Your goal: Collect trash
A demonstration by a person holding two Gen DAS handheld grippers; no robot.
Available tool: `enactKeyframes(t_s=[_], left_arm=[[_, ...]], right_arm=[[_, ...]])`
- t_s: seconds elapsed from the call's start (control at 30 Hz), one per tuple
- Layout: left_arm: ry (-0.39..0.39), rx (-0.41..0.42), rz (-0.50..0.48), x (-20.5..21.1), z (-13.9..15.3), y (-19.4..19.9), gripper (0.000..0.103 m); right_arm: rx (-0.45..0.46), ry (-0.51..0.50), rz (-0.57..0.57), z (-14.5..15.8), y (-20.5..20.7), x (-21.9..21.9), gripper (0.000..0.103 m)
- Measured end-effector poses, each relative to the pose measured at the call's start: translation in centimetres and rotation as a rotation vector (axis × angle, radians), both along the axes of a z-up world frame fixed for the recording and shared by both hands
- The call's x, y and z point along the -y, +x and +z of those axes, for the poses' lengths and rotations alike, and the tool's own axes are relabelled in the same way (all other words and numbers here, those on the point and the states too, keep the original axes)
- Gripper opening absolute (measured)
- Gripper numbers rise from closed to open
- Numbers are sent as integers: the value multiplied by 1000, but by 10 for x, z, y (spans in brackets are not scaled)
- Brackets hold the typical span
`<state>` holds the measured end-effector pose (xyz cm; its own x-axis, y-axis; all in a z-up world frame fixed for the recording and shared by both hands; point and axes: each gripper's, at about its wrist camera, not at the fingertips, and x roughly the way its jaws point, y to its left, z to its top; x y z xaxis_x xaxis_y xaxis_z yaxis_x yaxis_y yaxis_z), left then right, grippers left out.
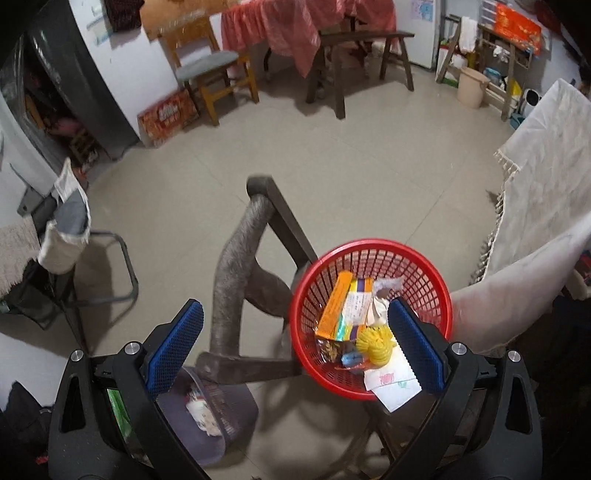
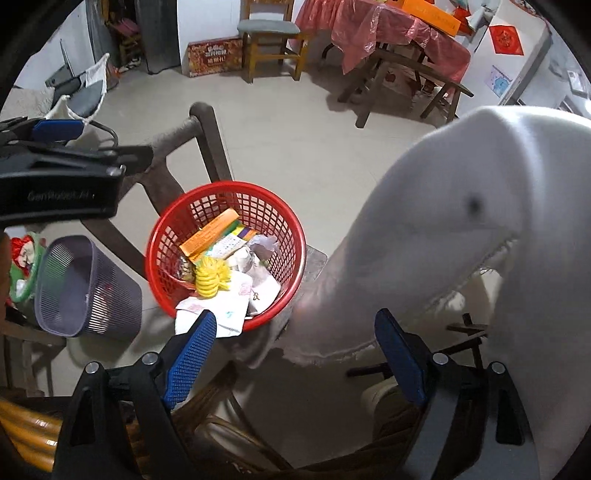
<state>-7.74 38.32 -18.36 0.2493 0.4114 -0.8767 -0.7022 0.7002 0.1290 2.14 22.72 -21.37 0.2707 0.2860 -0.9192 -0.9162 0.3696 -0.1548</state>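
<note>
The red basket (image 1: pixel 370 320) stands on a dark wooden chair (image 1: pixel 258 266), its open mouth upward. Inside it lie an orange box (image 1: pixel 333 306), a yellow-and-purple printed packet (image 1: pixel 356 308), a yellow coiled item (image 1: pixel 375 345), a small blue piece (image 1: pixel 352 360), crumpled white wrappers (image 2: pixel 258 254) and sheets of white paper (image 1: pixel 392 384); the paper overhangs the basket's near rim. No item is seen lying on the floor around the basket.

Beside the basket, on the side of the chair's curved back rail, a grey mesh bin (image 2: pixel 86 291) sits tilted, with some white scrap inside. On the basket's opposite side a white cloth (image 2: pixel 461 229) hangs over furniture, its lower edge just beside the basket.

The left gripper (image 1: pixel 295 347) is above the basket and the chair, pointing steeply downward. Its blue pads are spread wide with nothing between them; one pad overlaps the basket's near rim in the left wrist view, but contact cannot be confirmed. The right gripper (image 2: pixel 295 354) is likewise above the basket's near edge, angled down, jaws released and wide, nothing in its grasp.

Further from the basket, across the tiled floor (image 1: pixel 332 166), stand a table under a red cover (image 1: pixel 295 26), a bench (image 1: pixel 362 55) and a cushioned chair (image 1: pixel 210 70).
</note>
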Motion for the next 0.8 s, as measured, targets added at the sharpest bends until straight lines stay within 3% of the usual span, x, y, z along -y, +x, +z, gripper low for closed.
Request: enactKeyframes(t_s=[0.1, 0.37, 0.53, 0.8], left_arm=[[-65, 35, 4, -2, -7, -1, 96], [-25, -23, -29, 6, -27, 10, 96], [-12, -47, -60, 12, -34, 14, 96], [-61, -28, -58, 9, -39, 13, 96]], right_arm=[[-29, -11, 3, -10, 2, -6, 86], [-147, -17, -23, -23, 14, -12, 86], [-152, -31, -14, -27, 12, -10, 86], [-168, 6, -2, -24, 12, -5, 86]])
